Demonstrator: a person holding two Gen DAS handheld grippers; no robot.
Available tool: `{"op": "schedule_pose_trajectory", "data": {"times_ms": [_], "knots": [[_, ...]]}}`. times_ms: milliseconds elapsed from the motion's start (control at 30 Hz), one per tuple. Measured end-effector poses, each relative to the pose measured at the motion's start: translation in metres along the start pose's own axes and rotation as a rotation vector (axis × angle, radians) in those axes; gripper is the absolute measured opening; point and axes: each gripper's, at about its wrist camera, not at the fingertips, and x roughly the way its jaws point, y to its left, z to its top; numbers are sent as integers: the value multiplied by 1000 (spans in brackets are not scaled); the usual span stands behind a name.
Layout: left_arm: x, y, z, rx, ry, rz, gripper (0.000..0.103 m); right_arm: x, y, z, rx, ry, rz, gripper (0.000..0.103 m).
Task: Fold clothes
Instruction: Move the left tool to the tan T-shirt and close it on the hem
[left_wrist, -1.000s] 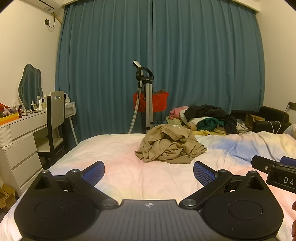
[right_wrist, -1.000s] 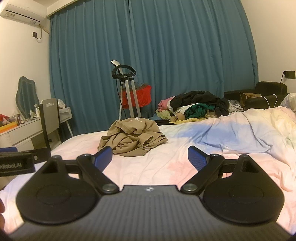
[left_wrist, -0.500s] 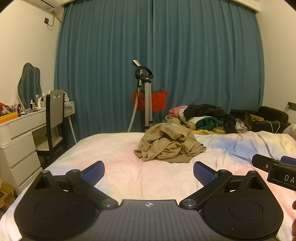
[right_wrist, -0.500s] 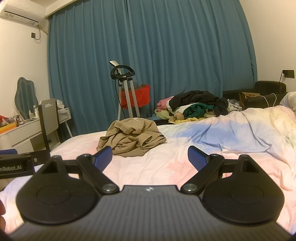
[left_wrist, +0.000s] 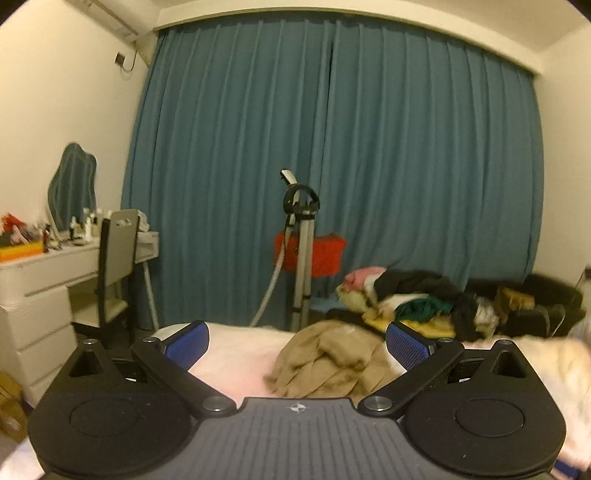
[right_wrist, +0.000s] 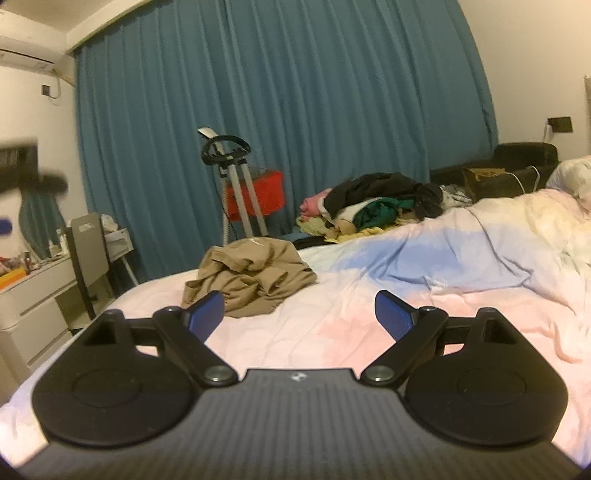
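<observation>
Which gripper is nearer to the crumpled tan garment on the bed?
Left. The left gripper is almost at the tan garment; the right gripper is further back, garment ahead-left.

Legible text: none. Left gripper (left_wrist: 297, 345) body carries only a small round crosshair emblem (left_wrist: 295, 408) at the centre of its ribbed plate, without letters. Right gripper (right_wrist: 299, 312) body carries a like emblem (right_wrist: 295, 376), too small to read. Bottles on the dresser (left_wrist: 55, 258) are too blurred for any label to be made out.
</observation>
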Motion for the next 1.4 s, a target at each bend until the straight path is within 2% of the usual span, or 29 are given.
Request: {"op": "schedule_pose_trajectory", "data": {"times_ms": [167, 267, 333, 600, 633, 733, 833, 900, 967, 1033, 1067, 1100, 1133, 1167, 1233, 1400], "knots": [[42, 13, -12, 15, 54, -53, 103, 18, 4, -11, -51, 54, -13, 89], [64, 35, -38, -20, 115, -60, 103, 49, 9, -10, -58, 96, -8, 89], [79, 49, -52, -15, 111, -43, 103, 80, 17, -5, -79, 111, 1, 89], [129, 119, -84, -103, 65, 157, 103, 245, 96, 14, -181, 100, 42, 89], [139, 126, -90, -112, 92, 191, 103, 266, 107, 14, -192, 100, 41, 89], [165, 143, -101, -190, 182, 148, 103, 323, 136, 0, -238, 133, 17, 89], [174, 142, -107, -170, 205, 127, 103, 361, 148, -15, -329, 137, -100, 89], [169, 140, -107, -140, 180, 117, 103, 365, 147, -13, -333, 88, -141, 89], [167, 138, -107, -126, 158, 111, 103, 355, 146, -4, -306, -1, -171, 89], [162, 131, -107, -136, 144, 104, 103, 343, 145, 9, -276, -82, -197, 89], [160, 125, -108, -141, 140, 102, 103, 338, 144, 16, -260, -95, -205, 89], [159, 123, -107, -145, 140, 97, 103, 335, 143, 23, -247, -100, -212, 84], [158, 122, -107, -149, 141, 92, 103, 332, 141, 30, -234, -104, -219, 68], [157, 121, -106, -154, 139, 87, 103, 328, 142, 37, -243, -112, -226, 60], [148, 120, -106, -160, 128, 79, 103, 320, 145, 50, -284, -130, -242, 55], [125, 122, -100, -177, 71, 75, 103, 271, 145, 86, -312, -237, -261, 55]]}}
